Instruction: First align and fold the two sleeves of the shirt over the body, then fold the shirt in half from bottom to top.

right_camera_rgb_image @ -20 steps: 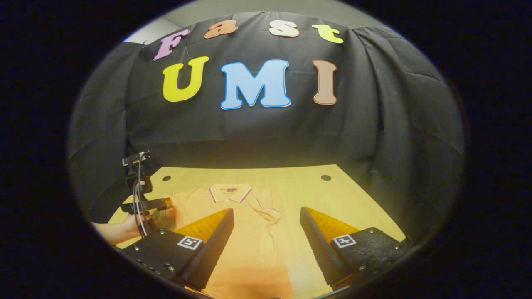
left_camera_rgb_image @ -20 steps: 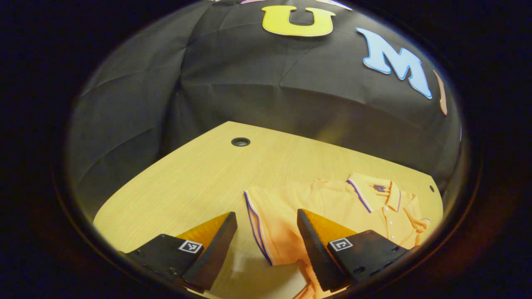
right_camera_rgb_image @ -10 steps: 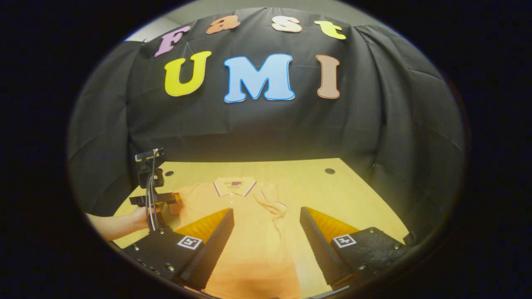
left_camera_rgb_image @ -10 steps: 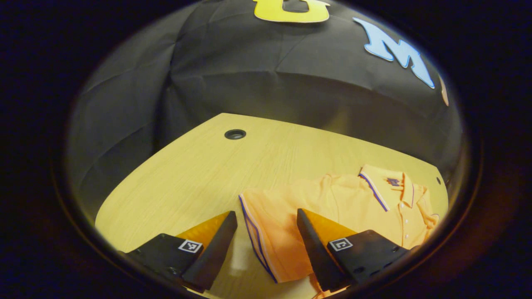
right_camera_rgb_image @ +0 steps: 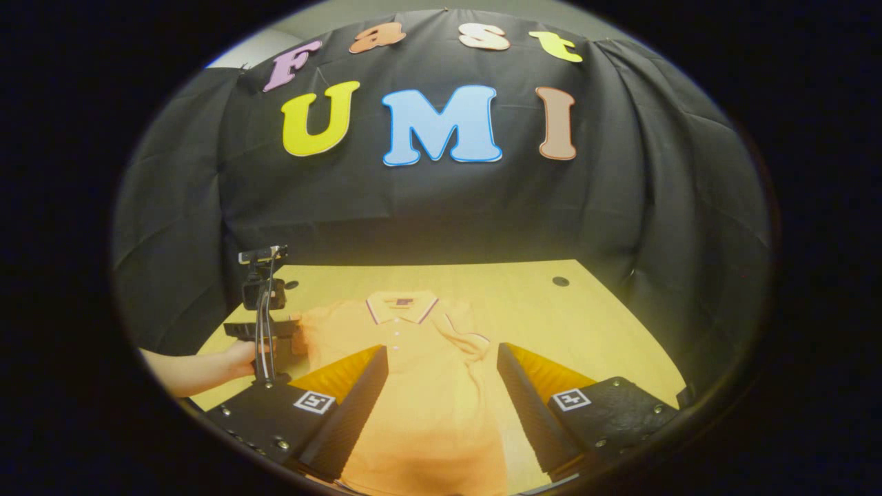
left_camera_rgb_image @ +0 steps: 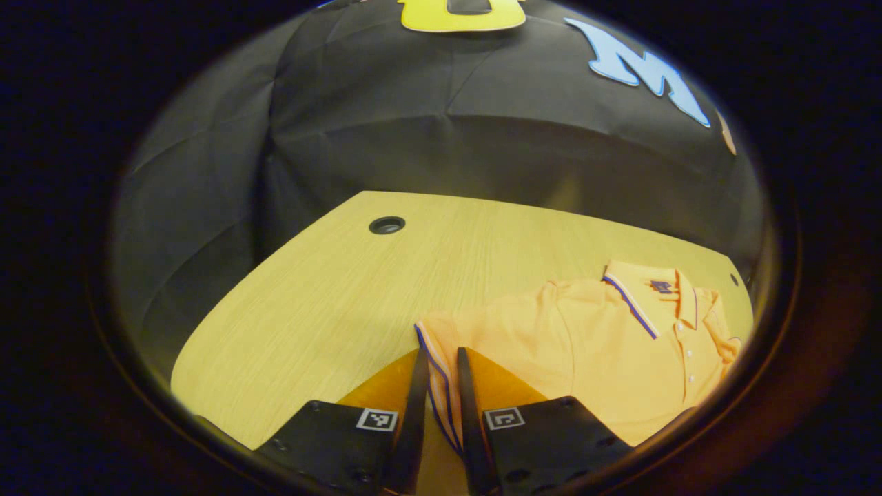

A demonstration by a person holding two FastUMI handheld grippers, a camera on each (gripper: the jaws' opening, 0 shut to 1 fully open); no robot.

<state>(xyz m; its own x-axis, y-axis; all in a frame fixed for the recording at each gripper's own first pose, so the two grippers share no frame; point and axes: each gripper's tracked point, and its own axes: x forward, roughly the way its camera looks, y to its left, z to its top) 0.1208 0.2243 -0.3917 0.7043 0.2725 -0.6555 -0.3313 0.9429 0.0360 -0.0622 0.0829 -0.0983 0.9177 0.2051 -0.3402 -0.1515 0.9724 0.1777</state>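
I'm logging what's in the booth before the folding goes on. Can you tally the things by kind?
Shirts: 1, orange shirt
Tongs: 2, left tongs and right tongs
Tables: 1, wooden table
Hands in view: 1, hand
Total: 5

wooden table (left_camera_rgb_image: 331,289), round cable hole (left_camera_rgb_image: 386,224)

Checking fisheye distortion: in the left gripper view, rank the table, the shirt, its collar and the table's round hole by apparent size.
1. table
2. shirt
3. collar
4. round hole
The collar outsizes the hole only modestly, and they lie at different distances from the camera.
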